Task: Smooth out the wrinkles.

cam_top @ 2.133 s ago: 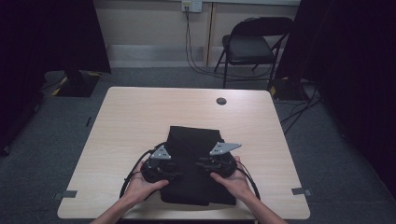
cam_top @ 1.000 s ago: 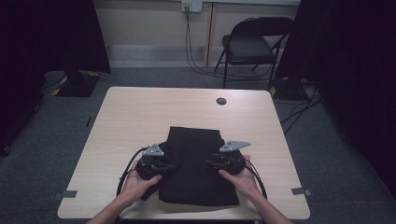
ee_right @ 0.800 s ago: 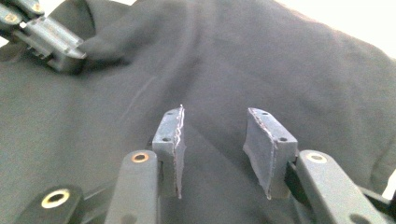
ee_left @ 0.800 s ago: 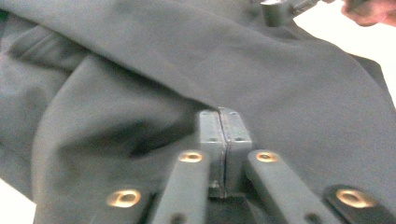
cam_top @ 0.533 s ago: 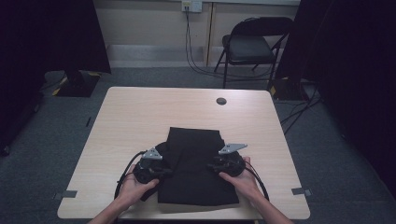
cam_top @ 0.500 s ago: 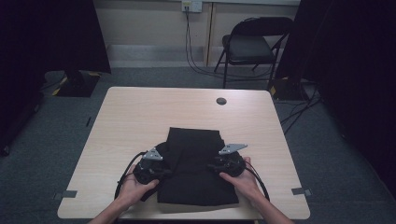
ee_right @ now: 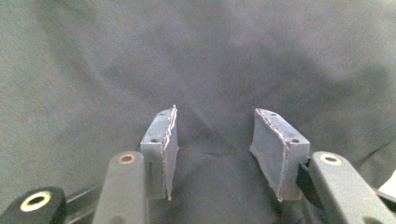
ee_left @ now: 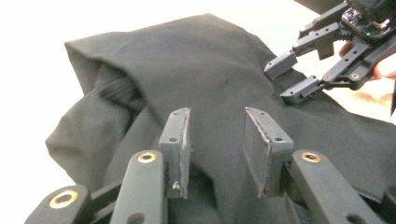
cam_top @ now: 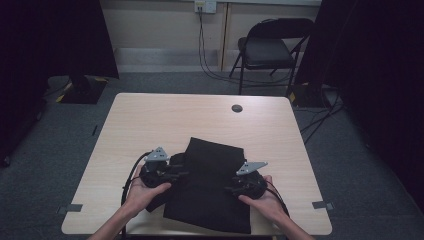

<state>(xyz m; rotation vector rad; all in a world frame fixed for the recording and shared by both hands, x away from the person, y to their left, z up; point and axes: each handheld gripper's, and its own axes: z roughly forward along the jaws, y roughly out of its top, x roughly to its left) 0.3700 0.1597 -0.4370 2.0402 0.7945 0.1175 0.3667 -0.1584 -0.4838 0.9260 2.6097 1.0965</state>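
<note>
A black cloth (cam_top: 212, 187) lies folded on the near half of the wooden table (cam_top: 150, 120). Its left edge is bunched into a loose fold (ee_left: 93, 93). My left gripper (cam_top: 181, 173) sits at that left edge and points across the cloth; its jaws have just been opening and stand apart, pads (ee_left: 180, 140) off the fabric. The right gripper (cam_top: 229, 189) rests over the cloth's right side, and its jaws have also just been opening. In the right gripper view, dark fabric (ee_right: 196, 60) lies behind the open gripper (ee_right: 215, 114). The right gripper (ee_left: 299, 77) also appears far off in the left gripper view.
A small round cable hole (cam_top: 237, 108) sits near the table's far edge. Grey tape marks (cam_top: 73, 207) lie at the near corners. A black folding chair (cam_top: 272, 50) stands behind the table, with cables on the floor beside it.
The left gripper has opened and lifted a little at the cloth's left edge, leaving that edge bunched. The right gripper has opened wider and stayed in place.
</note>
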